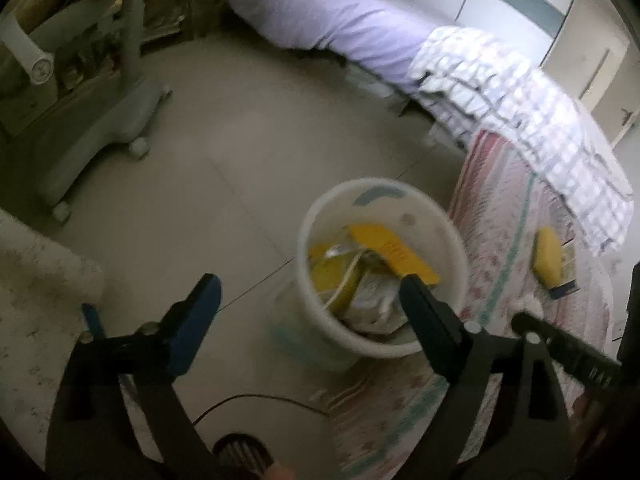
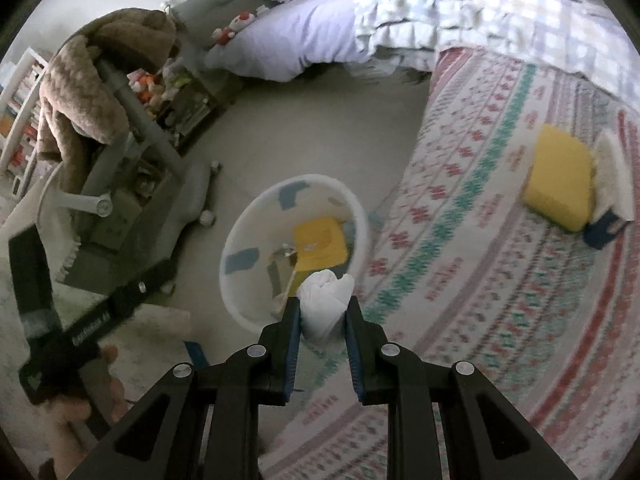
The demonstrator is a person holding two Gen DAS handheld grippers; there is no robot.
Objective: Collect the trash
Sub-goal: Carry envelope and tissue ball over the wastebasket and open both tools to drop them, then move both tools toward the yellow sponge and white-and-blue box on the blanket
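My left gripper hangs over the near rim of the bin, jaws wide and empty; I judge its load lies among the yellow packets inside. My right gripper has its jaws narrow, pinching a white tissue above the near rim of the bin, which stands on the floor beside the bed. To drop it cleanly I would carry the tissue further over the opening before letting go, keeping clear of the left gripper. A yellow pack remains on the bed. Motion blur obscures the bin's contents; its base is hidden.
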